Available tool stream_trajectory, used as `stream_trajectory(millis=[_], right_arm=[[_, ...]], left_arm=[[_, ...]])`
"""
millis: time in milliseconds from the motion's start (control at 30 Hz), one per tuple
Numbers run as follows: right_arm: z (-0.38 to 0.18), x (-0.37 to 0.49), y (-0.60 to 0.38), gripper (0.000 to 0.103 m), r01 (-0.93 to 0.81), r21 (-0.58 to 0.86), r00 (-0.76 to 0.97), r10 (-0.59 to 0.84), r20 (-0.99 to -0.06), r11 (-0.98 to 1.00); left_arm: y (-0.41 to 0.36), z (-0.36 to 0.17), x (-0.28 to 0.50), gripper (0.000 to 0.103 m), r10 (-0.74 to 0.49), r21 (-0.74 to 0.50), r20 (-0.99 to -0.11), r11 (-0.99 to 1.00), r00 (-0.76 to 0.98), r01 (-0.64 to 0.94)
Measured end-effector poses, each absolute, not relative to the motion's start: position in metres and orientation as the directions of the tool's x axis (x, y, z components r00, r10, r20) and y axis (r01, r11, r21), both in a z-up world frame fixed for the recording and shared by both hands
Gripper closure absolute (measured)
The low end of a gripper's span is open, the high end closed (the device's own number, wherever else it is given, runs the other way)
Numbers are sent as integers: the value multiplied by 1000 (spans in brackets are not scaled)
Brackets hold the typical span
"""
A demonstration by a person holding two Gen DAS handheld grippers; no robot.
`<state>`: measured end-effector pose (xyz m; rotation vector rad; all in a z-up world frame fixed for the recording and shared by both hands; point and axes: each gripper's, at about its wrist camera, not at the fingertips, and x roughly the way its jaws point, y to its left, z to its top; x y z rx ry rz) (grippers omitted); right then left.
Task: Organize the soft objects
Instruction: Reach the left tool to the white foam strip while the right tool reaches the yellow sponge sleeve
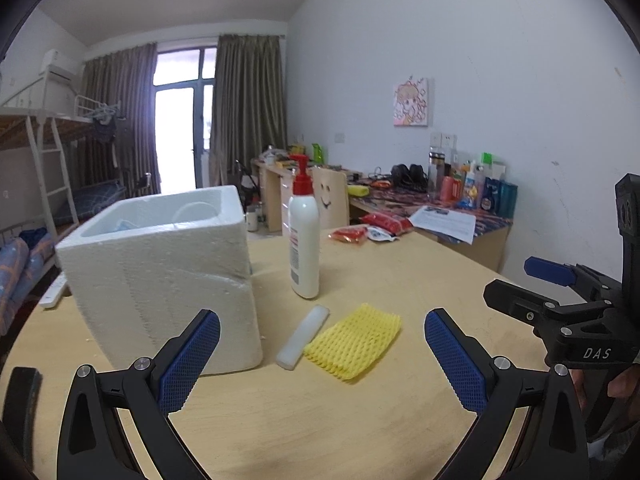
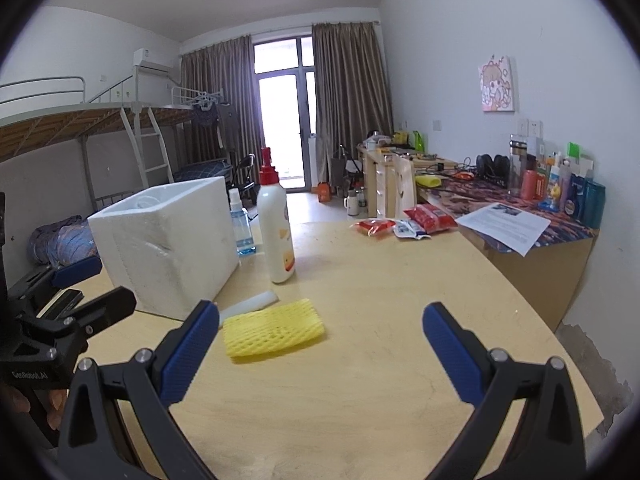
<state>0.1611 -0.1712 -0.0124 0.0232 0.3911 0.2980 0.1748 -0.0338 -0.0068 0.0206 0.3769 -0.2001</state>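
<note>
The left gripper [image 1: 322, 356] is seen with its jaws spread wide and nothing held between the blue pads [image 1: 190, 364]. The right gripper [image 2: 320, 350] is likewise opened wide and empty, hovering above the bare wooden table [image 2: 380, 360].

In the left wrist view, a yellow foam net [image 1: 354, 340] is found lying flat on the table just beyond the gap between the fingers, at lower centre of the frame. A white foam strip [image 1: 304, 336] is laid touching its left edge. In the right wrist view the same net [image 2: 273, 327] appears left of centre, just beside the left finger's tip.

To the left of the strip, a white foam box [image 1: 160, 276] is stood upright, open at the top. A white pump bottle [image 1: 304, 236] with a red top is set upright behind the net. A clear blue spray bottle [image 2: 240, 224] is seen behind the box in the right wrist view.

Red snack packets [image 2: 404, 222] are scattered at the table's far edge, upper right of centre.
</note>
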Motion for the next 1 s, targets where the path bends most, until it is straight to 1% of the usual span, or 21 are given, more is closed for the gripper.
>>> stream_trajectory(millis=[100, 200, 400, 500, 700, 767, 833, 933, 1000], right_arm=[[-16, 165, -173, 0, -278, 83, 877, 288, -384, 957], [-20, 170, -175, 0, -277, 88, 873, 288, -394, 957], [-26, 178, -180, 0, -272, 103, 864, 290, -412, 957], [-30, 185, -184, 0, -268, 109, 859, 289, -423, 957], [-36, 197, -194, 0, -253, 122, 855, 281, -436, 960], [-37, 200, -195, 0, -254, 125, 851, 283, -442, 959], [-38, 203, -193, 0, -255, 123, 848, 283, -448, 959], [-40, 206, -190, 0, -266, 117, 841, 289, -457, 957], [-42, 210, -185, 0, -279, 114, 831, 299, -469, 954]], left_arm=[[-39, -10, 186, 1, -200, -20, -390, 978, 899, 209], [-43, -13, 199, 1, -243, -47, -421, 968, 874, 247], [-57, -22, 224, 1, -289, -58, -472, 953, 833, 298], [-61, -27, 237, 1, -314, -82, -504, 945, 805, 317], [-65, -38, 268, 2, -300, -88, -567, 948, 767, 306], [-65, -43, 277, 6, -294, -92, -586, 950, 755, 299], [-64, -47, 285, 7, -278, -88, -606, 955, 746, 284], [-56, -53, 294, 8, -252, -101, -621, 965, 742, 243], [-53, -54, 297, 10, -228, -87, -623, 971, 748, 223]])
